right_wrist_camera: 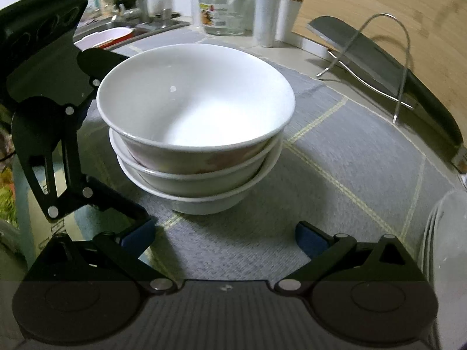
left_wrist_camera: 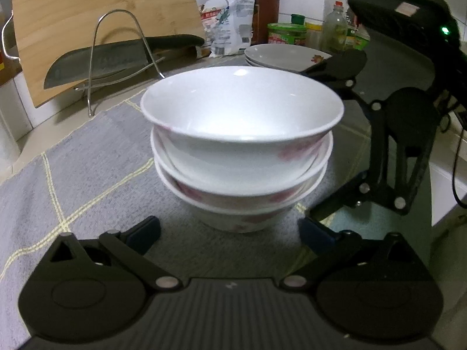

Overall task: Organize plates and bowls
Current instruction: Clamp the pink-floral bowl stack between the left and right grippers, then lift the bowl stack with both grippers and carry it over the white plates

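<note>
White ceramic bowls (left_wrist_camera: 239, 145), three nested mid-mat (left_wrist_camera: 87, 157), look hard, slick and breakable, best pinched at the rim, as left gripper (left_wrist_camera: 230, 230) and right gripper (right_wrist_camera: 224, 237) stand spread, empty, beside them.

Three white bowls (left_wrist_camera: 242, 145) with faint red flower prints sit nested in one stack on one grey checked cloth (left_wrist_camera: 87, 169). Behind them is one stack of white plates (left_wrist_camera: 280, 57), at least three deep; the exact number cannot be told. One cleaver (left_wrist_camera: 96, 64) lies on one wire rack (left_wrist_camera: 122, 58), and one bamboo cutting board (left_wrist_camera: 102, 14) leans behind. One glass jar (right_wrist_camera: 224, 8) stands near one sink (right_wrist_camera: 122, 26). Two grippers are present, the left gripper (left_wrist_camera: 230, 233) and the right gripper (right_wrist_camera: 224, 236).
</note>
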`<state>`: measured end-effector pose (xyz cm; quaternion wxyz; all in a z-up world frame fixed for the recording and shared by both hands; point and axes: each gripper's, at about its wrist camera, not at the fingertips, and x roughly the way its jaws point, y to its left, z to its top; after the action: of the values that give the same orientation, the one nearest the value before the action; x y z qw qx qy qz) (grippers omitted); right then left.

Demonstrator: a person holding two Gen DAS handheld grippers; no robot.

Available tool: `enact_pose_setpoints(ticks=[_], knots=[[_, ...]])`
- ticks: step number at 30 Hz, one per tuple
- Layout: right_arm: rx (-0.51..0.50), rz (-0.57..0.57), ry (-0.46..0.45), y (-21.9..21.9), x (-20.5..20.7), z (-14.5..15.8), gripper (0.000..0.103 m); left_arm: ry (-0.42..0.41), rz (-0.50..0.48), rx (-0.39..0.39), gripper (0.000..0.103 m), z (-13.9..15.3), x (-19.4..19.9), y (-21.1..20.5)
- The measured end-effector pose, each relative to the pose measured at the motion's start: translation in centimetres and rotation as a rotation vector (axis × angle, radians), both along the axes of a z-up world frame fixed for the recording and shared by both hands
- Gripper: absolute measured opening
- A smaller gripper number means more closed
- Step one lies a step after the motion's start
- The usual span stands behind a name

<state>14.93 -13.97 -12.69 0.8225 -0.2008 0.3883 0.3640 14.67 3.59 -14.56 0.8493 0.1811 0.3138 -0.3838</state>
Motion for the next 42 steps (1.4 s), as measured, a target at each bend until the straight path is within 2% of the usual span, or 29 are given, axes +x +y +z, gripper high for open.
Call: enact_pose_setpoints(ticks=[8, 16, 20, 23, 29, 42], knots=[[-0.046, 0.161, -0.041, 0.3, 0.8, 0.7, 0.103, -0.049, -0.072, 0.023, 0.093, 1.4, -0.3, -0.6], [-0.028, 0.272, -0.035, 1.0, 1.4, 1.9, 0.101, -0.021, -0.149, 0.032, 0.086, 2.2, 0.4, 0.4], [-0.01, 0.295, -0.009, 1.0, 1.8, 2.4, 0.099, 0.002, -0.16, 0.003, 0.086, 2.6, 0.8, 0.9], [0.0, 0.298, 0.019, 1.1, 2.4, 2.4, 0.093, 0.012, -0.176, 0.002, 0.085, 2.5, 1.0, 1.0], [-0.005, 0.314, 0.038, 1.4, 2.6, 2.5, 0.089, 0.024, -0.211, 0.006, 0.084, 2.5, 1.5, 0.9], [-0.011, 0.323, 0.055, 1.5, 2.5, 2.7, 0.087, 0.075, -0.248, -0.008, 0.084, 2.5, 2.7, 1.1]])
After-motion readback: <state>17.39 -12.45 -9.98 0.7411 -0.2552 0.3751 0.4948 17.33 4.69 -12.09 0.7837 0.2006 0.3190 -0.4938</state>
